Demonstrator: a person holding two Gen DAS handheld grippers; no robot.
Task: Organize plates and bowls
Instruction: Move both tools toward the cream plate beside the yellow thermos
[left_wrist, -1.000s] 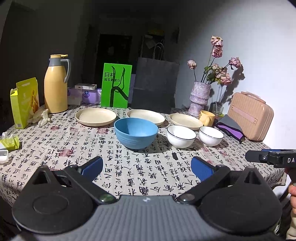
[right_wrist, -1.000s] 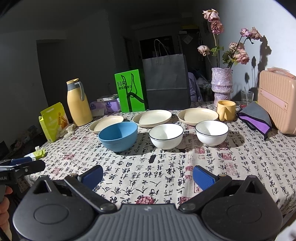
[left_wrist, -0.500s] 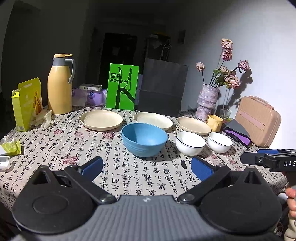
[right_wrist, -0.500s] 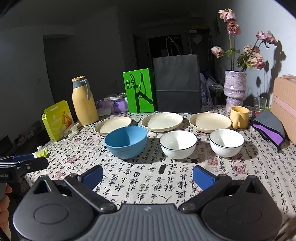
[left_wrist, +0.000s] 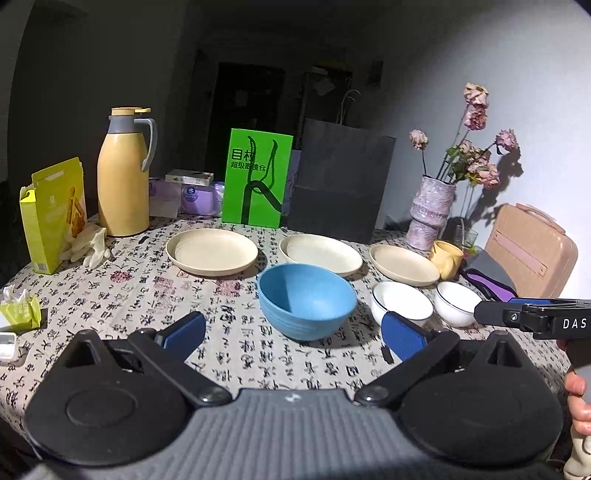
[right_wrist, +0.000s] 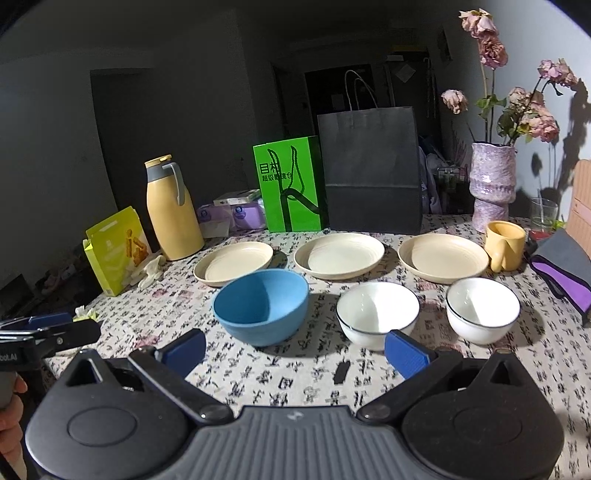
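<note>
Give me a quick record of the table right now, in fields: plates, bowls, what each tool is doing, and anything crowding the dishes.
plates: three cream plates in a back row, apart
bowls: blue bowl, two white bowls in a front row, unstacked
left tool: open, empty, short of the blue bowl
right tool: open, empty, facing the bowls
crowding: yellow mug beside the right plate
table: patterned cloth
</note>
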